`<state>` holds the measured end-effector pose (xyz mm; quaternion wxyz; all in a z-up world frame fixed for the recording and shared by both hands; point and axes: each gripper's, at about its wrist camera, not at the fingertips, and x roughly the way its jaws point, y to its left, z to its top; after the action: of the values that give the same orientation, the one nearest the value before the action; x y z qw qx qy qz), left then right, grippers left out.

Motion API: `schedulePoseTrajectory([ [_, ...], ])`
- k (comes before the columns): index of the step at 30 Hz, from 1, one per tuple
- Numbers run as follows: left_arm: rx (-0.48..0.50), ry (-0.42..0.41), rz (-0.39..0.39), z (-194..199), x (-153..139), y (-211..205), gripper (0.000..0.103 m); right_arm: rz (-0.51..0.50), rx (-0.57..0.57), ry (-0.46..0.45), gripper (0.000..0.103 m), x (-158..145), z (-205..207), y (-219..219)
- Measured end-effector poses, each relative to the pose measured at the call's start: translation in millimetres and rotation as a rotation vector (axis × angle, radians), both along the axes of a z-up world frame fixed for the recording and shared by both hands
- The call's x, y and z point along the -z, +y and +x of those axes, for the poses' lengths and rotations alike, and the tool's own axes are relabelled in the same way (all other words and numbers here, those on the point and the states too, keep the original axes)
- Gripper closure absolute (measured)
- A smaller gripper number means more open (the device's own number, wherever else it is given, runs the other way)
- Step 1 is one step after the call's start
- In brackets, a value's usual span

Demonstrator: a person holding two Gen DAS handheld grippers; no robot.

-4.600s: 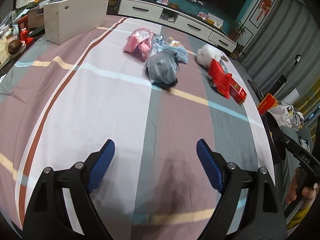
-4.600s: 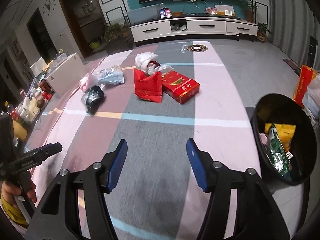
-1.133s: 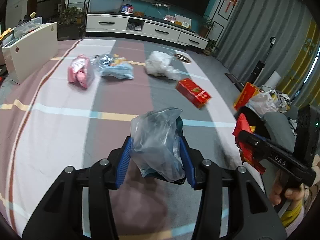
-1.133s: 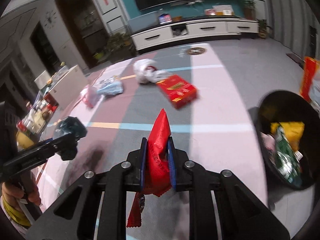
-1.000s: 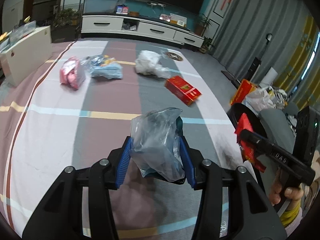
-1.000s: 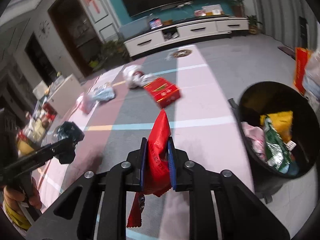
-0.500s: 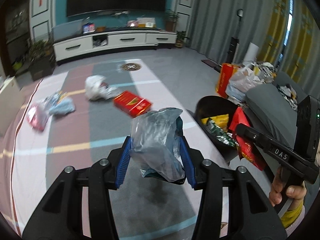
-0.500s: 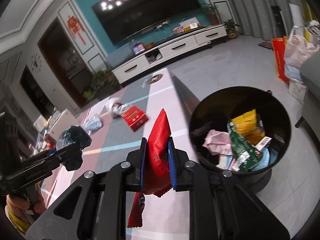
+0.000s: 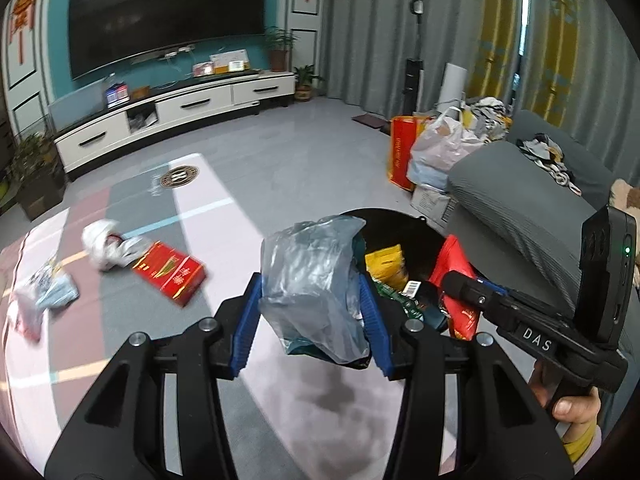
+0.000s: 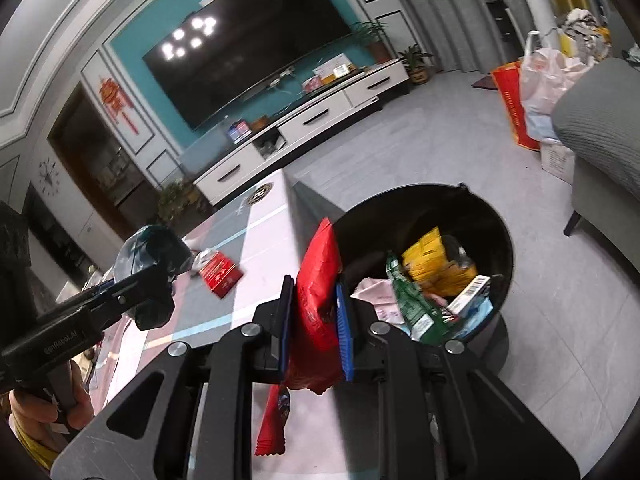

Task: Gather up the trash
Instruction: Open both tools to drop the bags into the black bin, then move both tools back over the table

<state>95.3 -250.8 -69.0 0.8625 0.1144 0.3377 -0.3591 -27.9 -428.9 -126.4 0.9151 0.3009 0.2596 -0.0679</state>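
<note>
A: What does the left gripper (image 9: 312, 316) hold?
B: It is clamped on a crumpled plastic bag (image 9: 314, 284); the black bin (image 9: 404, 226) sits just beyond its fingertips.
A: And the right gripper (image 10: 316, 326)?
B: Clenched on a red packet (image 10: 318, 300), with the bin ahead and to its right.

A home living room. A large dark television (image 9: 160, 24) hangs on a teal wall above a long white TV cabinet (image 9: 180, 108), with potted plants (image 9: 280, 46) beside it. Grey floor-length curtains (image 9: 368, 28), a grey sofa (image 9: 516, 196) and a striped rug (image 9: 132, 320) complete it.
</note>
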Motion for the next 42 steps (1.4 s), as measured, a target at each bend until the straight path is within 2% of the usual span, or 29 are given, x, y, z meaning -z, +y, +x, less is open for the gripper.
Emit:
schedulePoseTrajectory([
  [7, 0.064, 0.007, 0.017, 10.9, 14.0, -40.4, 0.054, 0.023, 0.059, 0.005, 0.082, 9.6, 0.4, -25.4],
  [16, 0.092, 0.039, 0.061, 26.8, 38.7, -80.9, 0.053, 0.042, 0.091, 0.023, 0.081, 23.2, 16.3, -41.9],
  [22, 0.1, 0.073, 0.095, 37.8, 60.4, -99.0, 0.051, 0.039, 0.101, 0.059, 0.076, 33.2, 30.2, -46.4],
  [25, 0.106, 0.091, 0.11, 39.9, 69.6, -102.7, 0.048, 0.042, 0.114, 0.069, 0.075, 36.2, 32.5, -49.5],
  [28, 0.106, 0.102, 0.112, 40.7, 73.4, -103.2, 0.044, 0.05, 0.124, 0.081, 0.07, 38.1, 33.0, -53.3],
  [29, 0.105, 0.103, 0.11, 40.3, 73.3, -102.0, 0.043, 0.053, 0.13, 0.082, 0.064, 38.2, 32.3, -54.3],
  [30, 0.105, 0.105, 0.107, 40.7, 73.4, -101.1, 0.038, 0.058, 0.138, 0.079, 0.053, 38.1, 30.4, -55.7],
  [31, 0.105, 0.108, 0.103, 41.3, 73.2, -100.0, 0.034, 0.064, 0.147, 0.074, 0.048, 38.0, 28.7, -56.7],
  [32, 0.102, 0.109, 0.099, 41.9, 72.2, -98.4, 0.034, 0.07, 0.152, 0.068, 0.046, 37.3, 26.5, -57.6],
  [34, 0.097, 0.11, 0.09, 42.1, 69.8, -94.4, 0.031, 0.07, 0.16, 0.066, 0.046, 35.7, 23.3, -58.0],
  [36, 0.091, 0.115, 0.077, 42.5, 66.9, -88.2, 0.025, 0.076, 0.164, 0.067, 0.045, 34.5, 20.3, -58.1],
  [42, 0.068, 0.133, 0.044, 36.1, 61.5, -55.0, 0.02, 0.058, 0.137, 0.062, 0.043, 25.5, 11.1, -45.8],
])
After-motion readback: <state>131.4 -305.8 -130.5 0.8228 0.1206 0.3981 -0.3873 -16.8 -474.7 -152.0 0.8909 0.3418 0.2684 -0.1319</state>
